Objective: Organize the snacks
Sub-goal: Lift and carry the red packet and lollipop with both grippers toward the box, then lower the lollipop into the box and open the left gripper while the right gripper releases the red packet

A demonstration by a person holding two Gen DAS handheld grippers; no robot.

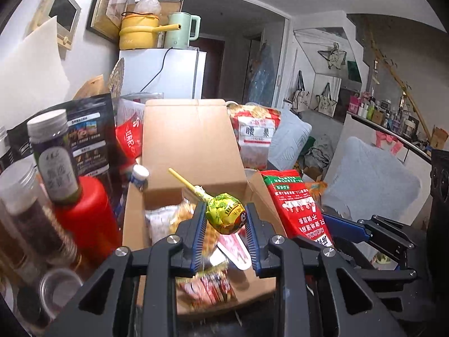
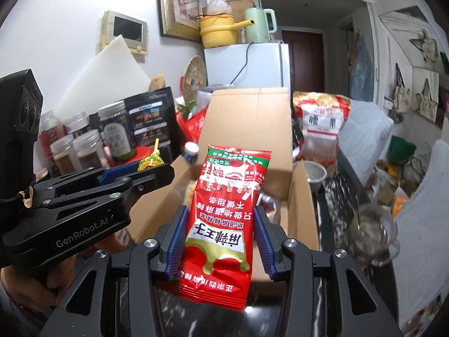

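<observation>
An open cardboard box (image 1: 193,140) stands in front of me with several snack packets (image 1: 207,283) inside. My left gripper (image 1: 226,219) is shut on a green-and-yellow wrapped lollipop (image 1: 226,213) with a yellow stick, held over the box. My right gripper (image 2: 221,224) is shut on a red snack bag (image 2: 224,210) with Chinese print, held over the box's (image 2: 249,118) near edge. The red bag (image 1: 294,205) and the right gripper also show at the right in the left wrist view. The left gripper and lollipop (image 2: 150,161) show at the left in the right wrist view.
Jars (image 1: 53,154), a red canister (image 1: 87,213) and a black pouch (image 1: 87,132) stand left of the box. A large cashew bag (image 1: 255,137) leans behind it on the right. A small white bottle (image 1: 139,175) sits at the box's left wall. A glass jar (image 2: 373,236) and metal cup (image 2: 315,174) stand to the right.
</observation>
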